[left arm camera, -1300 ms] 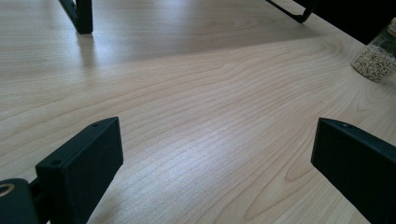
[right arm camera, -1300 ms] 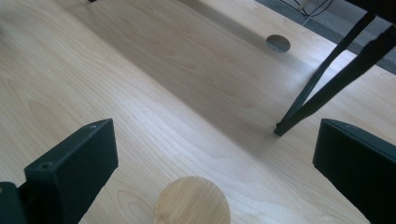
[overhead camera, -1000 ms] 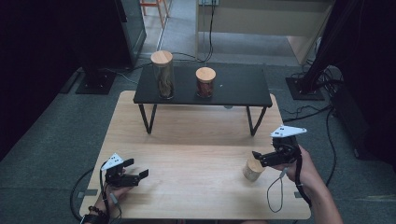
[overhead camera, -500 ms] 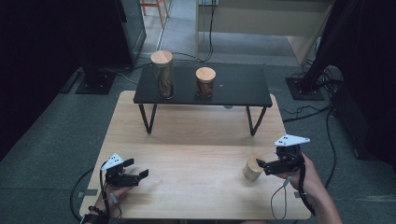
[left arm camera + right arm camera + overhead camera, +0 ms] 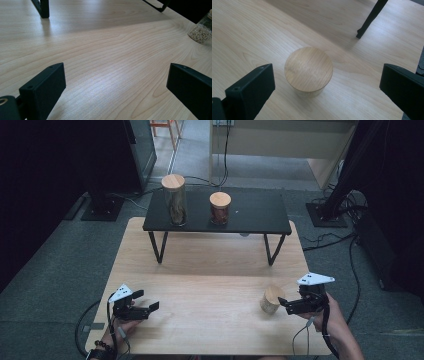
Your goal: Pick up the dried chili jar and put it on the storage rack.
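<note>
On the pale wooden table (image 5: pixel 200 270), near its front left corner, the left gripper (image 5: pixel 145 309) is held in a hand (image 5: pixel 120 326) just above the boards. Its jaws are spread wide and nothing lies between them; in the left gripper view bare wood grain is seen across the gap, and a glass jar of pale grains (image 5: pixel 203 31) is seen far off at the upper right edge.

Toward the back of the table a low black shelf (image 5: pixel 260 215) is stood on thin black legs. On the shelf's left part a tall glass jar (image 5: pixel 174 199) with a round wooden lid is placed, and just to the right of it a shorter jar (image 5: pixel 220 207) with dark reddish contents and a similar lid is placed. The two are set near each other but apart.

Right of the table's middle, near the front edge, the small jar with the wooden lid (image 5: pixel 270 299) is stood upright on the boards, well apart from the shelf. Just to its right the right gripper (image 5: pixel 286 306) is held in the other hand (image 5: pixel 332 320), pointed at the jar. In the right gripper view the jaws are seen spread wide, with the round lid (image 5: pixel 308 69) lying between and beyond them, nearer the left jaw and untouched by either.
</note>
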